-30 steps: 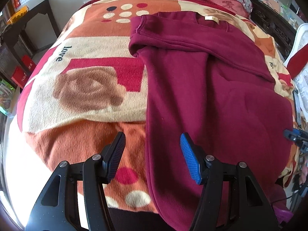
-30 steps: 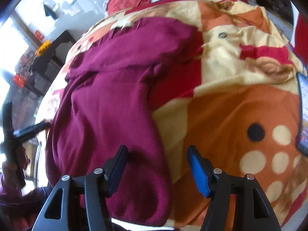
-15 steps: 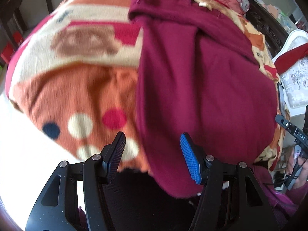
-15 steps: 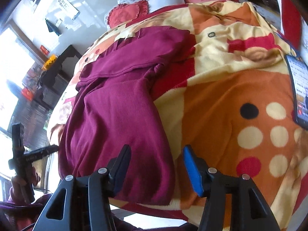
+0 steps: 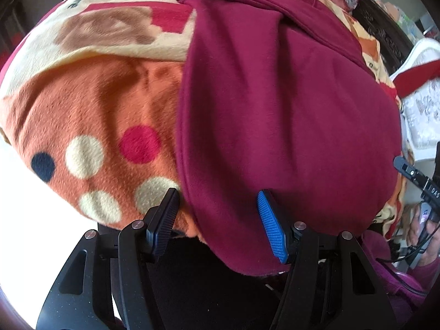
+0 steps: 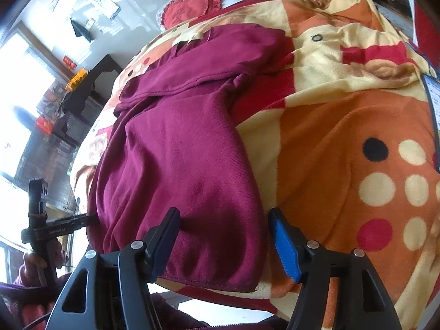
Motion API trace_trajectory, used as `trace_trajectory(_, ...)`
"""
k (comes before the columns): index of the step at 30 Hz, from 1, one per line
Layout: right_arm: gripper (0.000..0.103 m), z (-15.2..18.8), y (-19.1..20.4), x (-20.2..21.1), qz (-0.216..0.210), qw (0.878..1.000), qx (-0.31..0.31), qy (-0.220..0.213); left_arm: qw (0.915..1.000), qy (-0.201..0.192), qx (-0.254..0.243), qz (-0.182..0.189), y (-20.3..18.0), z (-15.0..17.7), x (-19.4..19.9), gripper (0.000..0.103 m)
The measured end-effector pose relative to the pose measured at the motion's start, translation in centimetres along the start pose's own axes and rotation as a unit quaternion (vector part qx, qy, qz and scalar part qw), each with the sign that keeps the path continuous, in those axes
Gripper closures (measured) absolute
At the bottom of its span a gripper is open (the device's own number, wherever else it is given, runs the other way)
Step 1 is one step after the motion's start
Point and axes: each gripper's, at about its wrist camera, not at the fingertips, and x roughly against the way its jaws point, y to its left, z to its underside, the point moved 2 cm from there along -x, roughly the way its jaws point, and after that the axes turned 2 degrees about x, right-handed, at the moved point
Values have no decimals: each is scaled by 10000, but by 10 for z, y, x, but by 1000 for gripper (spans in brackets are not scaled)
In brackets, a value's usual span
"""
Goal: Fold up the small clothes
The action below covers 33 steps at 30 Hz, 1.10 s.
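Partly done, by the look: maroon sweater (image 5: pixel 275 110) lay lengthwise on the patterned blanket (image 5: pixel 96 104), sleeves already folded in at the far end. Left gripper (image 5: pixel 217 220) wide, empty, straddling the near-left hem corner; right gripper (image 6: pixel 224 236) likewise at the near-right corner. Lengthwise fold remained.

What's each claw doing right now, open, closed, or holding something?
Left claw: open, holding nothing, at the maroon sweater hem.
Right claw: open, holding nothing, astride the hem corner.
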Motion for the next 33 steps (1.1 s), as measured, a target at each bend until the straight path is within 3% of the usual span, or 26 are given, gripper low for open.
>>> trace_trajectory(26,38,-2,1,-9,-40,10000,-25,-13,9997,34,-225,-90,-11,3,-3,39)
trace_trajectory(28,51,1,3,-8,-67,10000,62,-31,9996,-4,-251,-101,-13,4,-2,48)
trace_trajectory(30,63,2,8,-5,-40,9998,194,-98,9996,-60,-280,-46,-15,4,1,80)
trace_trajectory(33,86,2,14,4,-196,9992,285,-182,9993,-129,-337,71,-15,1,8,92)
